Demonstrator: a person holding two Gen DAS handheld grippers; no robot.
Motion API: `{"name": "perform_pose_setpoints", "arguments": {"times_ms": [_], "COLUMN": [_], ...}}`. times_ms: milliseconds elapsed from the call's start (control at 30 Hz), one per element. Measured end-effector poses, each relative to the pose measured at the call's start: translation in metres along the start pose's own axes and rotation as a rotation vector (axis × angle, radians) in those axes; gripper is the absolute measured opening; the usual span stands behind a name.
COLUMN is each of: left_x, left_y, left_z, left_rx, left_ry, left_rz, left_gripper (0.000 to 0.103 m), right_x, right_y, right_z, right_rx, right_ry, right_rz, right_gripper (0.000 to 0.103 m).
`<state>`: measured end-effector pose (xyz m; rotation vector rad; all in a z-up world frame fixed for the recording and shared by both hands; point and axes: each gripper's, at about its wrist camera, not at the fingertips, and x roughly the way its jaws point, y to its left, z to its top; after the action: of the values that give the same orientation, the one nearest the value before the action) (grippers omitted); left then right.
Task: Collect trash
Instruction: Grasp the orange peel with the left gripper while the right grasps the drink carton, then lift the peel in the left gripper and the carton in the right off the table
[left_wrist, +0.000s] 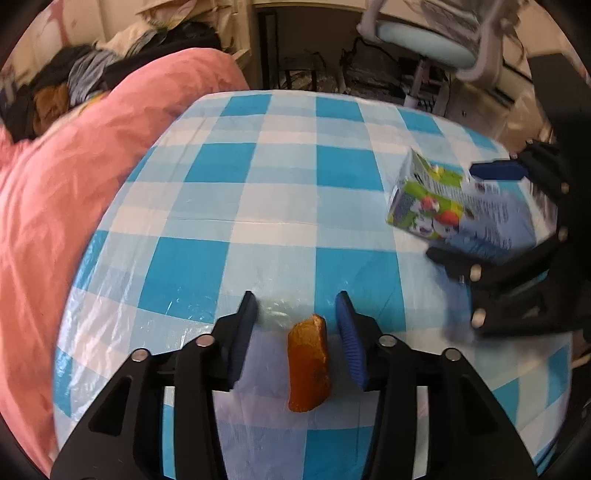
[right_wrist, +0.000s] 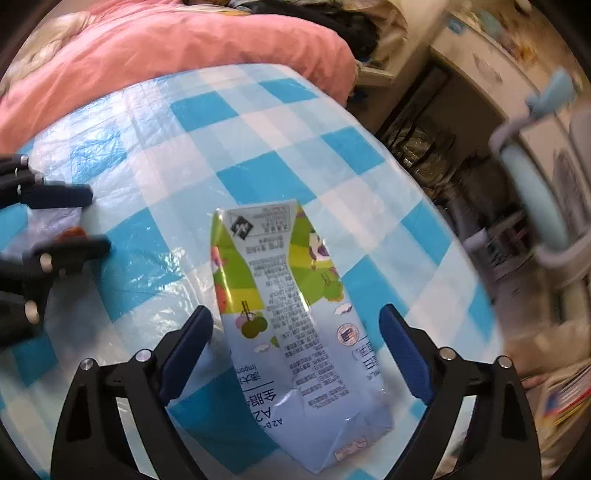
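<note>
Left claw (left_wrist: 295, 325) spread, orange peel piece (left_wrist: 308, 365) lying loose between pads on checked desk (left_wrist: 236, 206). Right claw (right_wrist: 295, 332) spread wide around milk carton (right_wrist: 291, 317), not gripping; carton reads "A2".

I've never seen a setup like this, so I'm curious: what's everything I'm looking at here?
Orange peel: one, orange, on the table between the left gripper's fingers, untouched.
Milk carton: one, pale blue and green, lying flat between the right gripper's fingers.
Tablecloth: one, blue-and-white check under clear plastic.
Quilt: one, pink, beside the table.
Chair: one, pale blue seat, behind the table.
Left gripper: black, blue pads, open.
Right gripper: black, blue pads, open.
</note>
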<state>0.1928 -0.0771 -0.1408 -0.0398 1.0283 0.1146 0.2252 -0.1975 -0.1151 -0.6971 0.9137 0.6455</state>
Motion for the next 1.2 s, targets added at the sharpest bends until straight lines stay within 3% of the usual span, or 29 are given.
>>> {"name": "perform_pose_setpoints", "arguments": {"times_ms": [33, 100, 167, 267, 467, 600, 700, 767, 900, 1200], "left_x": [0.000, -0.001, -0.003, -0.005, -0.024, -0.037, -0.050, -0.062, -0.075, -0.097], "left_y": [-0.003, -0.007, -0.009, 0.000, 0.013, 0.015, 0.009, 0.014, 0.028, 0.055], "left_z": [-0.001, -0.002, -0.003, -0.001, 0.000, 0.000, 0.004, 0.006, -0.003, -0.012], "left_rx": [0.011, 0.022, 0.033, -0.026, -0.099, -0.096, -0.018, -0.017, -0.088, -0.126], "left_ry": [-0.003, -0.015, -0.026, -0.027, -0.083, -0.100, -0.124, -0.160, -0.190, -0.235], "left_rz": [0.003, -0.011, -0.019, -0.115, -0.218, -0.253, -0.219, -0.210, -0.234, -0.255], "left_gripper": [0.045, 0.043, 0.015, 0.012, 0.012, 0.012, 0.012, 0.012, 0.012, 0.012], "right_x": [0.000, -0.004, -0.008, -0.021, -0.052, -0.067, -0.076, -0.086, -0.103, -0.120], "right_y": [-0.005, -0.006, -0.005, -0.002, 0.003, 0.001, 0.004, 0.012, 0.034, 0.053], "right_z": [-0.003, -0.011, -0.016, -0.034, -0.044, -0.052, -0.062, -0.069, -0.074, -0.077], "right_rx": [0.052, 0.087, 0.118, 0.207, 0.331, 0.465, 0.580, 0.617, 0.601, 0.559], "right_ry": [-0.005, -0.031, -0.043, -0.077, -0.161, -0.223, -0.263, -0.285, -0.328, -0.386], "right_rz": [0.046, 0.037, 0.042, 0.062, 0.087, 0.128, 0.177, 0.195, 0.177, 0.089], "right_gripper": [0.073, 0.070, 0.066, 0.064, 0.064, 0.064, 0.064, 0.064, 0.064, 0.064]}}
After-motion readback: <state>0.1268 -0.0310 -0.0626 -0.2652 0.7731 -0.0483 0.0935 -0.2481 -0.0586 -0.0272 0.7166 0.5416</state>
